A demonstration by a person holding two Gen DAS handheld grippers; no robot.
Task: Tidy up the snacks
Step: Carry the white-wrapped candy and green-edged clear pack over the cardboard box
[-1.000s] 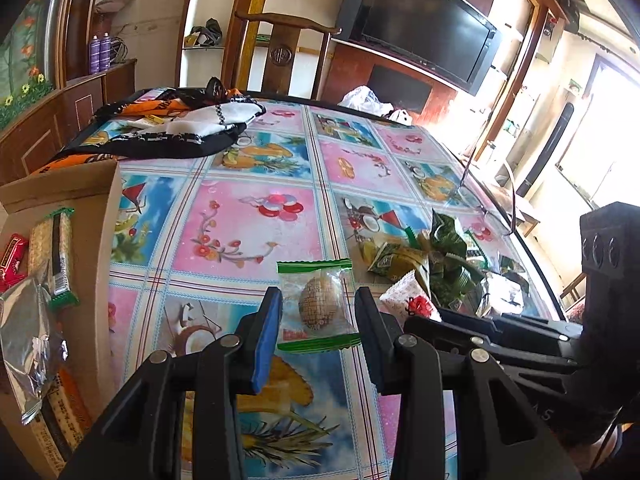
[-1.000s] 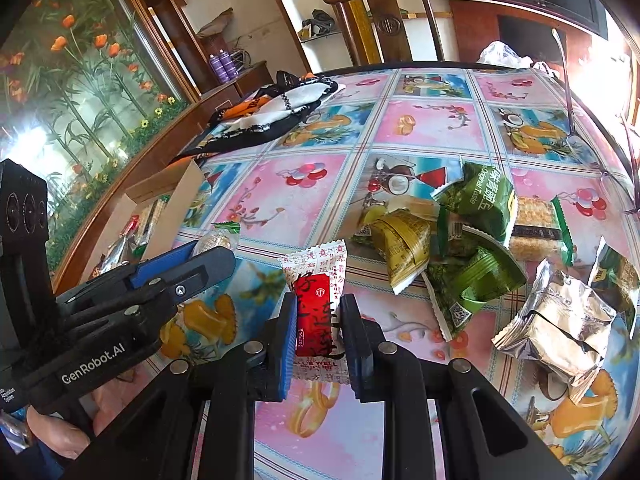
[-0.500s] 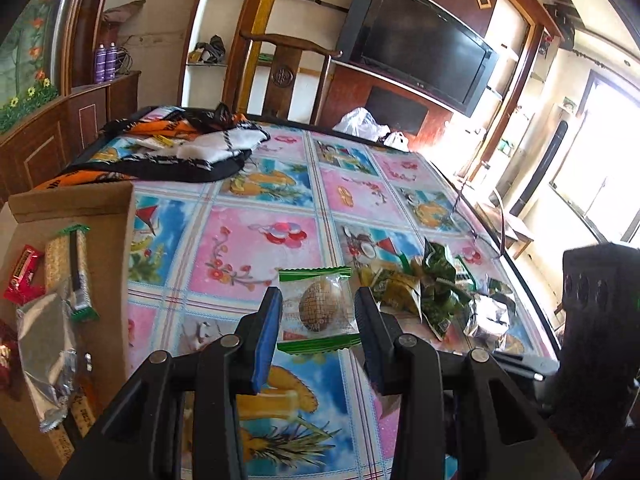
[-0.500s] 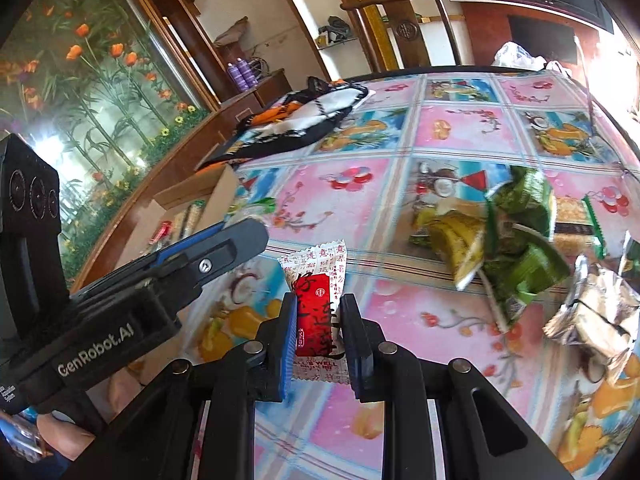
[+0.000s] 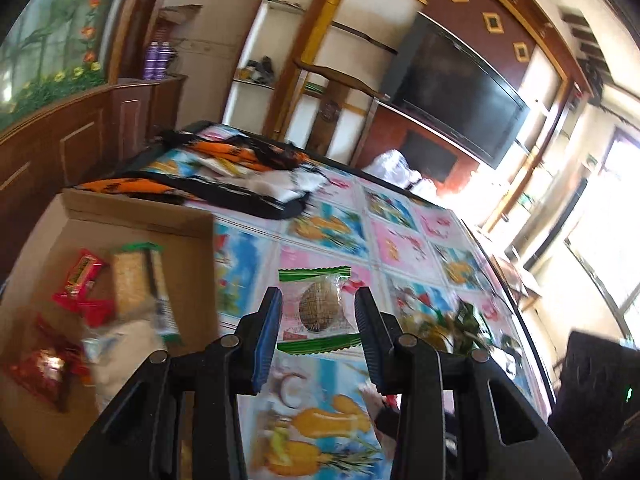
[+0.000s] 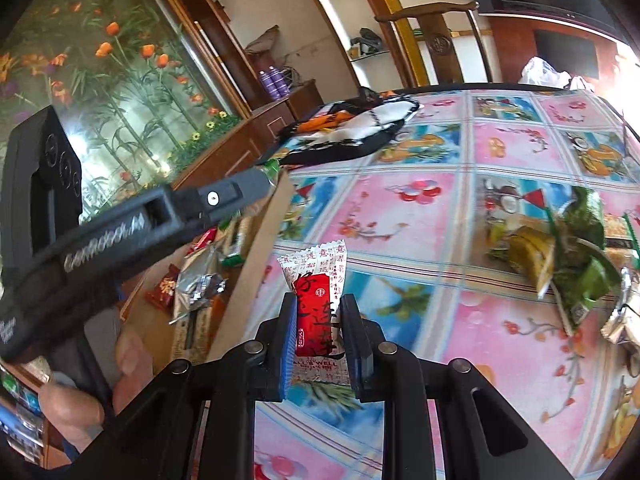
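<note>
My left gripper (image 5: 318, 312) is shut on a clear green-edged packet with a round brown cake (image 5: 318, 308), held above the table just right of the cardboard box (image 5: 132, 216). My right gripper (image 6: 318, 320) is shut on a white and red snack packet (image 6: 316, 300), held above the table near the box's edge (image 6: 256, 260). The box holds several snacks (image 5: 88, 300). The left gripper's body (image 6: 120, 228) shows in the right wrist view, reaching over the box. A pile of green and silver snack packets (image 6: 568, 248) lies on the table to the right.
The table has a colourful fruit-print cloth (image 6: 420, 220). A black, orange and white cloth (image 5: 240, 176) lies at the far end. A wooden chair (image 6: 436, 36) and a TV (image 5: 452, 92) stand beyond the table. A wooden cabinet (image 5: 80, 136) runs along the left.
Both grippers have moved left toward the cardboard box with their packets still held. The box now fills more of the left wrist view and the snack pile has slid to the right.
</note>
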